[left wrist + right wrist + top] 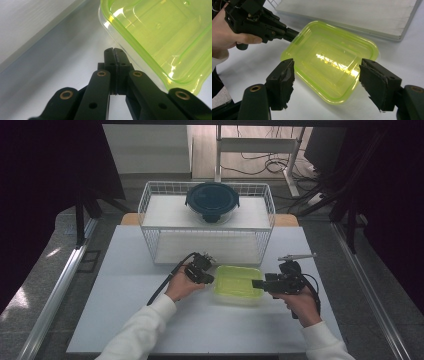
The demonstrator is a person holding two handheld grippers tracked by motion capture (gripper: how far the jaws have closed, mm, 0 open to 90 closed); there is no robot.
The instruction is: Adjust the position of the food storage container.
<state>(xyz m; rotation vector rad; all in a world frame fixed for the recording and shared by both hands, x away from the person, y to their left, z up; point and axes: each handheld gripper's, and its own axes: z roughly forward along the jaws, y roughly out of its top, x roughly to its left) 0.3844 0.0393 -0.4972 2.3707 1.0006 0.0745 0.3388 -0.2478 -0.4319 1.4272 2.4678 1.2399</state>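
Flanking one green container [239,281], left gripper [209,279] fingers closed empty, right gripper [256,283] fingers spread wide.

You get an evenly lit desk [125,290], dark vignetted edges, and glare inside the green container [329,60]

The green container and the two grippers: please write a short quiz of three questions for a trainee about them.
1. True or false: the left gripper has its jaws shut with nothing between them.
2. Which thing sits on top of the white wire basket? A) a round container with a dark lid B) a red mug C) a folded towel
3. Fill in: the right gripper holds its jaws ____ on either side of the green container.

Key: 1 true, its tips lie beside the container's rim. 2 A. 3 open, the pads do not press on it.
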